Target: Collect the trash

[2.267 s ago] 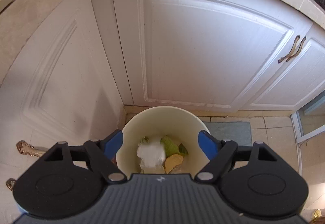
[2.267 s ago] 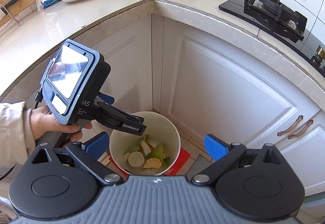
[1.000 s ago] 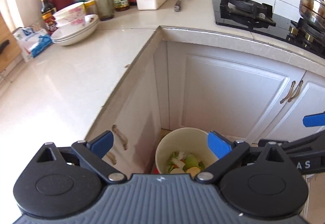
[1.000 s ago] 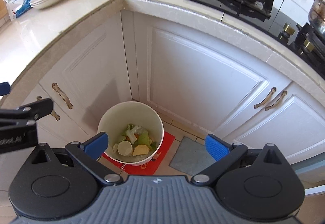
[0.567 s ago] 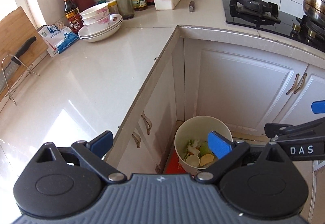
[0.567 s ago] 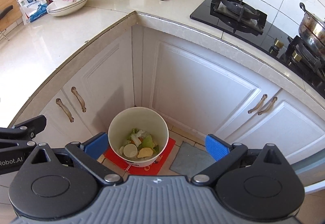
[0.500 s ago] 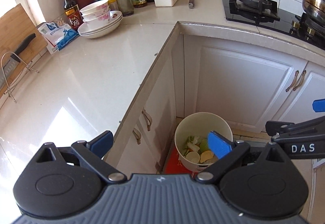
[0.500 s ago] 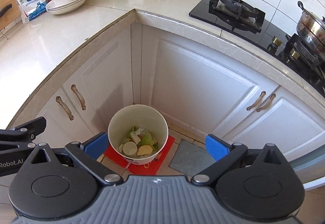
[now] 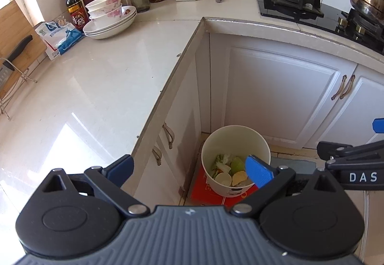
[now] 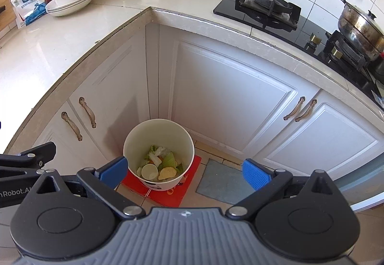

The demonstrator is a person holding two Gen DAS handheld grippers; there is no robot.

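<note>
Both tools were held high above counter level, angled down toward the cabinet corner. The left gripper was spread wide with nothing between the blue pads; the right gripper was likewise released and empty. The white bin was seen below and ahead of both tools, on the floor, tucked into the inside corner of the cabinets and set on a red mat, probably so drips and spills are caught. Trash was already lying in the bin: green vegetable scraps, a yellowish piece and a pale round cup-like item. The right pad of the left tool overlapped the bin rim in the left wrist view only by line of sight; no contact was judged. The countertop to the left of the left tool showed no loose waste; only stacked bowls, a bag and bottles were seen at its far end. Collection was judged largely done, with both tools parked clear.
</note>
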